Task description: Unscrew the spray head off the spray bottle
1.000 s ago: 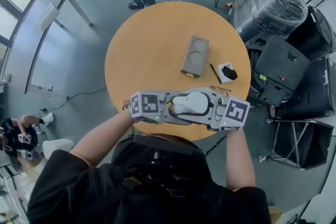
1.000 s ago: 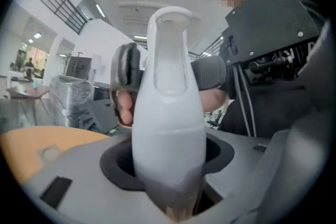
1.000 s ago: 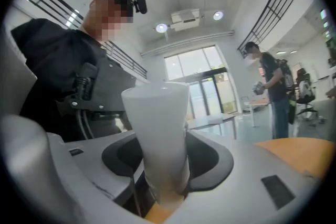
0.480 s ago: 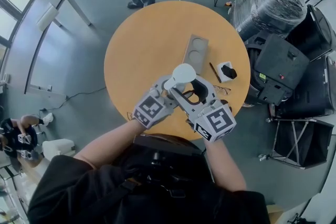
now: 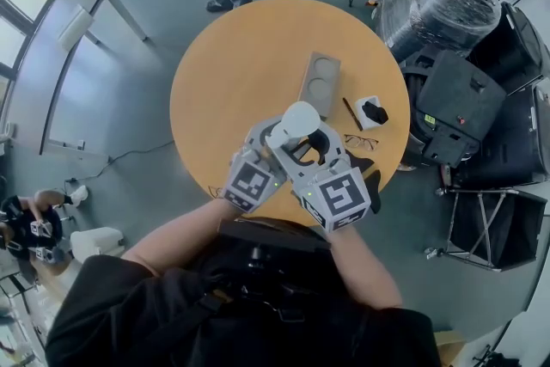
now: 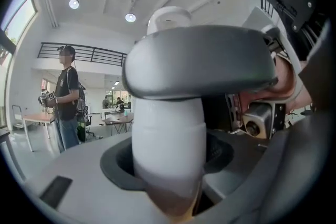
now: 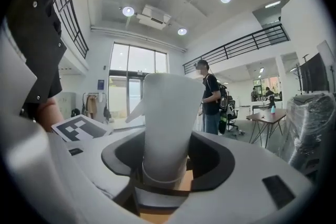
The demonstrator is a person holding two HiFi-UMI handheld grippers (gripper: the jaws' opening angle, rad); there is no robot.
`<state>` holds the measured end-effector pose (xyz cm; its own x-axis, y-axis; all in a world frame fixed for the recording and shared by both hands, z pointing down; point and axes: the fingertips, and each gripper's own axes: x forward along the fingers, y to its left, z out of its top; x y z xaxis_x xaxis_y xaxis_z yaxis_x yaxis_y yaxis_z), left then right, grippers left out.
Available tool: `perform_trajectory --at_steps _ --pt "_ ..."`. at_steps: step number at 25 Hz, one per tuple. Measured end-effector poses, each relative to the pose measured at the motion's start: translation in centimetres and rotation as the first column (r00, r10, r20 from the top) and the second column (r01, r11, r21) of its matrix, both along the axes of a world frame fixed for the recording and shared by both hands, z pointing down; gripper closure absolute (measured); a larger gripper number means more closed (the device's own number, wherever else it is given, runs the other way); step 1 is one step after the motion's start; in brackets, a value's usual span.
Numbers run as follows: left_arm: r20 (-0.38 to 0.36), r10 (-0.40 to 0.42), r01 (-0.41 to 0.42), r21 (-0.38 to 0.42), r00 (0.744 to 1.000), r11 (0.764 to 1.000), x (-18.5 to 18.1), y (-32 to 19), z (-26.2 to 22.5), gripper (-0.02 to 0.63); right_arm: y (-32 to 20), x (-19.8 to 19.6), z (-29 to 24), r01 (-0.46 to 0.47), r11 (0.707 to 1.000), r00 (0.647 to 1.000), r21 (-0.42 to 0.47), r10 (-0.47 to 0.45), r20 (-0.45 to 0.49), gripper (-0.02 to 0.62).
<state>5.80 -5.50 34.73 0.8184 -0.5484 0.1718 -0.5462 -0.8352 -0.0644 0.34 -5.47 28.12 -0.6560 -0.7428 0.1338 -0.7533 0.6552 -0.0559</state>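
1. Spray bottle [image 6: 168,128], white plastic, is held upright in the air above the near edge of the round tan wooden table [image 5: 223,64]. Its long axis is vertical, with the top toward the head camera.
2. Left gripper [image 6: 167,176]: jaws set wide and clamped on the bottle's lower body, which fills the notch between them.
3. Right gripper [image 7: 167,165]: sits higher, just beside the left one. The white tapered spray head [image 7: 165,118] stands between its jaws, nozzle pointing to that view's left. The jaws are closing. Thin dark gaps show on both sides of the head, so the pads are not pressing yet.
4. Key relation: both grippers sit on the same vertical axis, right above left.
5. Judgement: the twist must run about that axis, the right gripper turning the head while the left holds the body fixed.
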Motion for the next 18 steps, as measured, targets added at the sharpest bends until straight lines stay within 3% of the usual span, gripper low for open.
perform_trajectory --at_steps 4,7,10,15,18 --pt "-0.016 0.12 -0.119 0.01 0.993 0.993 -0.3 1.4 -0.3 0.327 1.6 -1.1 -0.6 0.125 0.992 0.992 0.037 -0.124 -0.006 0.341" --pt "-0.029 0.23 -0.23 -0.022 0.973 0.973 0.1 2.7 -0.4 0.328 2.5 -1.4 -0.9 0.226 0.973 0.973 0.045 -0.227 0.027 0.341" --pt "-0.079 0.398 -0.403 -0.081 0.914 0.912 0.9 5.3 -0.5 0.331 4.0 -1.2 -1.1 0.358 0.934 0.93 0.013 -0.358 0.081 0.356" --pt "-0.048 0.584 -0.586 -0.084 0.81 0.806 0.8 8.0 -0.1 0.33 5.8 -1.4 -1.2 0.514 0.858 0.854 0.006 -0.512 0.095 0.354" --pt "-0.059 0.608 -0.611 -0.08 0.792 0.788 0.8 8.4 -0.5 0.328 6.2 -1.5 -1.5 0.53 0.848 0.844 0.02 -0.529 0.09 0.35"
